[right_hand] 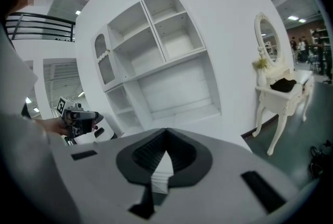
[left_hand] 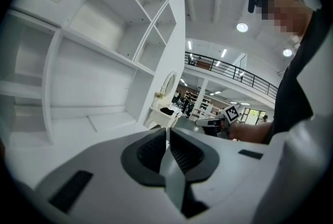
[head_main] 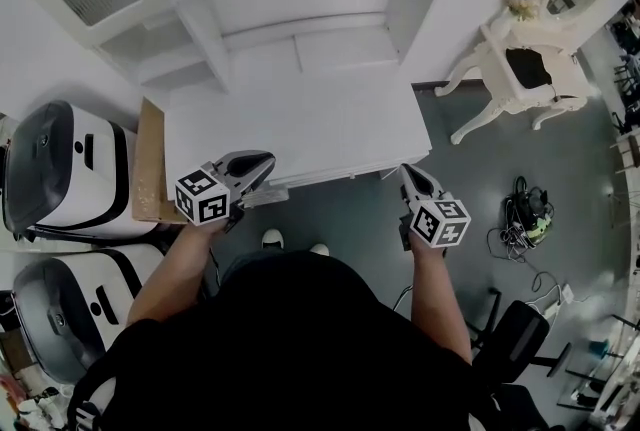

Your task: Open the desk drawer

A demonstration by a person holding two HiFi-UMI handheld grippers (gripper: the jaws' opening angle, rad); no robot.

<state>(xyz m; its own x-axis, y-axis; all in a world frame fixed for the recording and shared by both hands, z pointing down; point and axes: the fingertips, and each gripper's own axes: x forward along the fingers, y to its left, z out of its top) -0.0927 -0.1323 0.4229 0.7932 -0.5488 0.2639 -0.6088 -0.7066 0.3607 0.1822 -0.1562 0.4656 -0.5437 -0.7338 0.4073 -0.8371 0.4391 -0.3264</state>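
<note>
PHASE: pre-grasp | grey-white left gripper (head_main: 262,162): jaws resting together, gripping nothing | grey-white right gripper (head_main: 410,174): same | both hovering at front edge of white flat-topped desk (head_main: 300,129), likely positioning for the drawer, its front unseen.

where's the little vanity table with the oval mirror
Upper right of the head view: the vanity table stands just right of the white desk, beyond the right claw.

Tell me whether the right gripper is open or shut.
Shut: in its own view the right gripper has its jaws meeting at the tips, with nothing held between them.
</note>
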